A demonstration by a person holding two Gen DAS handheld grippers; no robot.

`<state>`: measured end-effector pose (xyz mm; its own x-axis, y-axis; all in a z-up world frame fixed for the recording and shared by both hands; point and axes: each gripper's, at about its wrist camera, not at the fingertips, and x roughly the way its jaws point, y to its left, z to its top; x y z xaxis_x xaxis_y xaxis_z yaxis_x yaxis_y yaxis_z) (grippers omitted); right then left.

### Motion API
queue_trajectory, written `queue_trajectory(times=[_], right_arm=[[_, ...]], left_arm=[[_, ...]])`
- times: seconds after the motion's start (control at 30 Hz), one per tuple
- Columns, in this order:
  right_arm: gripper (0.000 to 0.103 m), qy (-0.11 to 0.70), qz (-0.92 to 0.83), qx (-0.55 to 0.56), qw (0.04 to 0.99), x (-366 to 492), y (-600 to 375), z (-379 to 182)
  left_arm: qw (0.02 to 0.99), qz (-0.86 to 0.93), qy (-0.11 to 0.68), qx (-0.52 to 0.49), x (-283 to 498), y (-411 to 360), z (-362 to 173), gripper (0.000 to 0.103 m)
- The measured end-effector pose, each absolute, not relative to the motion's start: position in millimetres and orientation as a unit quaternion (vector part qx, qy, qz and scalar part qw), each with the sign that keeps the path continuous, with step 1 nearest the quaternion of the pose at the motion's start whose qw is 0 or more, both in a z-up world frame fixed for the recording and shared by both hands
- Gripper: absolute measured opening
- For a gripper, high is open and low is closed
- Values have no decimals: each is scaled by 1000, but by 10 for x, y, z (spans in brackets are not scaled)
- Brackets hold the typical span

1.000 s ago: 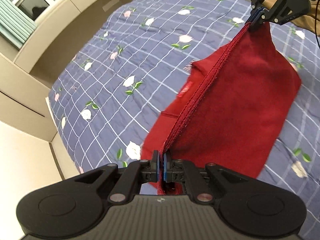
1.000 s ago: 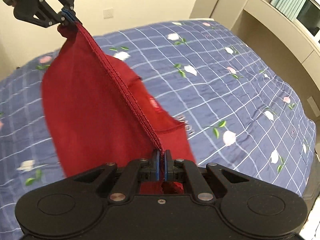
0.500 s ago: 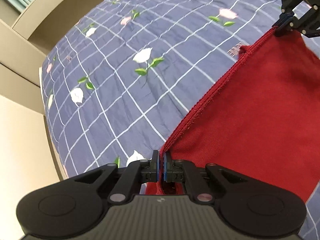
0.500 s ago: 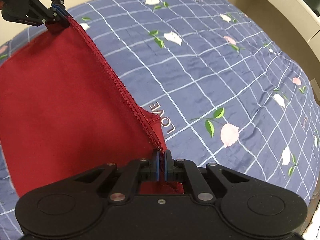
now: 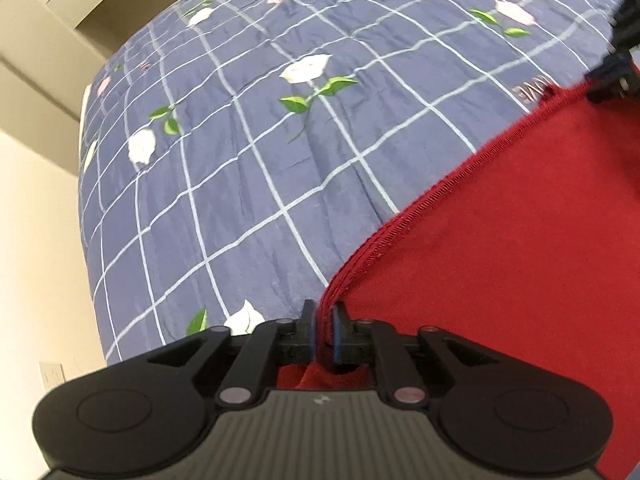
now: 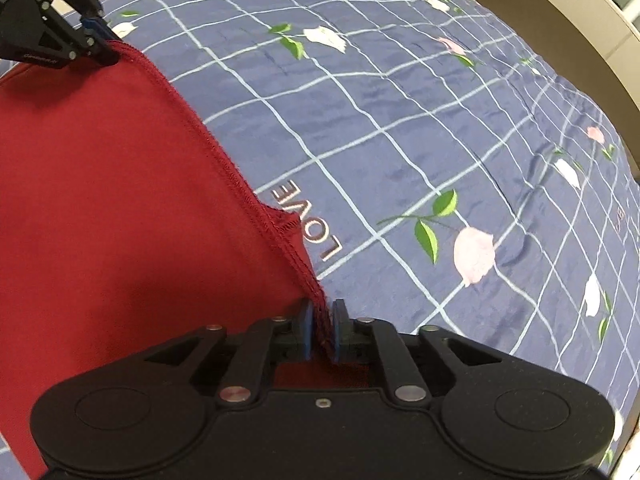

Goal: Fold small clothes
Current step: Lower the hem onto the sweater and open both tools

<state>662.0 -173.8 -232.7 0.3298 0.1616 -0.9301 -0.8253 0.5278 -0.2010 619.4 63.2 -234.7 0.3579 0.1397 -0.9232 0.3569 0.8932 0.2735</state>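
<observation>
A small red garment (image 5: 520, 264) lies spread low over the bed, its stitched hem running between my two grippers. My left gripper (image 5: 323, 330) sits at one hem corner with the cloth between its pads, which stand slightly apart. My right gripper (image 6: 320, 330) holds the other hem corner the same way, its pads slightly parted around the hem. The garment also shows in the right wrist view (image 6: 120, 220). Each gripper shows in the other's view: the right one (image 5: 612, 80), the left one (image 6: 96, 40).
The bed is covered by a blue checked quilt with flowers (image 5: 260, 160), also seen in the right wrist view (image 6: 440, 140), with the word LOVE (image 6: 308, 224) beside the hem. Beige walls and a ledge (image 5: 48, 60) border the bed.
Both grippers have come down from holding the garment hanging in the air to the quilt, laying it flat. The pads of both now stand slightly wider than before.
</observation>
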Motion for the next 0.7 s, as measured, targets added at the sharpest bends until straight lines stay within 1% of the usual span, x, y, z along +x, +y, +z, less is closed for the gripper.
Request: queue_trajectory(times=[0.03,0.07,0.1,0.13,0.17,0.2,0.27,0.33,0.37,0.4,0.43,0.47,0.6,0.7], right_arm=[[22,469,331,-346,742,6615,-1761,-2325],[29,465,325,-337,751,6603,-1801,-2307],[41,460,319,-327,761,6592,-1851,-2283],[49,456,306,-320,772,6587,-1907,-2259],[63,449,290,-312,785,6578,-1965,-2229],[68,440,280,-299,799,6564,-2038,-2189],[75,429,254,-269,824,6514,-2168,-2107],[76,415,232,-225,851,6390,-2300,-2020],[79,410,230,-208,858,6321,-2339,-1995],[86,405,228,-200,863,6243,-2368,-1988],[89,399,224,-196,867,6149,-2377,-2000],[91,396,224,-194,869,6070,-2380,-2027],[91,406,224,-200,863,5922,-2351,-2197],[92,412,206,-196,866,5952,-2360,-2302]], left_arm=[[797,-61,563,212,6200,650,-2339,31],[801,-47,560,207,6199,676,-2324,40],[806,-33,556,202,6191,709,-2301,56],[810,-25,552,197,6178,747,-2282,67],[813,-20,551,188,6163,787,-2263,71],[815,-13,552,177,6143,831,-2243,76],[820,10,552,150,6096,912,-2195,85],[834,34,538,119,5992,966,-2113,92],[842,40,528,105,5927,975,-2080,94],[847,44,520,99,5866,971,-2068,99],[851,49,514,99,5818,952,-2068,101],[852,51,511,106,5776,928,-2087,101],[838,66,523,145,5762,892,-2218,101],[835,72,529,134,5797,947,-2275,101]])
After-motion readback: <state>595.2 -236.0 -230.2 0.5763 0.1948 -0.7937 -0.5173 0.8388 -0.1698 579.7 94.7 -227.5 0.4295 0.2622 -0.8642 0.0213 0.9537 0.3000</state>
